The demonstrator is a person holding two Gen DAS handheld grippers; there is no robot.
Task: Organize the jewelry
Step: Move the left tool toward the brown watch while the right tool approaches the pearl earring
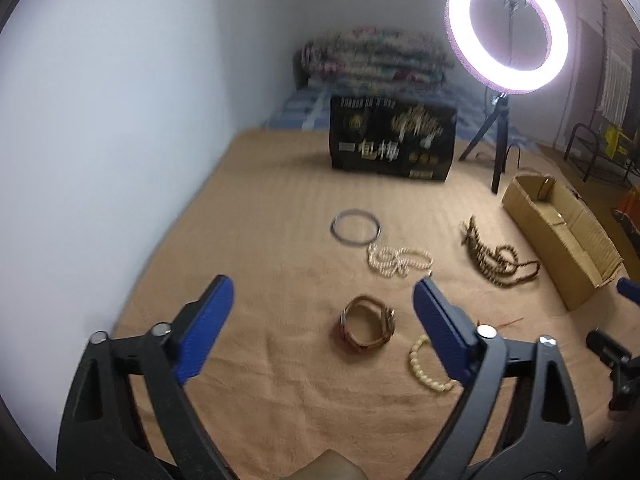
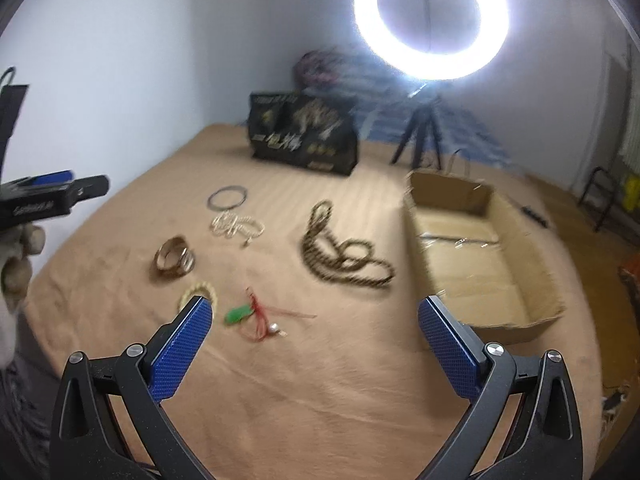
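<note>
Jewelry lies scattered on a tan blanket (image 1: 260, 208). A brown leather bracelet (image 1: 367, 326) lies just ahead of my open, empty left gripper (image 1: 323, 294). A cream bead bracelet (image 1: 428, 364) sits by its right finger. Farther off lie a pearl necklace (image 1: 398, 261), a silver bangle (image 1: 355, 227) and a long brown bead strand (image 1: 496, 258). My right gripper (image 2: 314, 314) is open and empty above the blanket, with a red-string green pendant (image 2: 252, 316) just ahead of it and the brown strand (image 2: 344, 254) beyond. An open cardboard box (image 2: 480, 256) lies to its right.
A black printed box (image 1: 392, 138) stands at the back. A lit ring light (image 1: 508, 26) on a tripod (image 1: 498, 140) stands behind the cardboard box (image 1: 560, 232). A white wall (image 1: 120, 120) borders the left. Folded bedding (image 1: 372, 62) lies at the far end.
</note>
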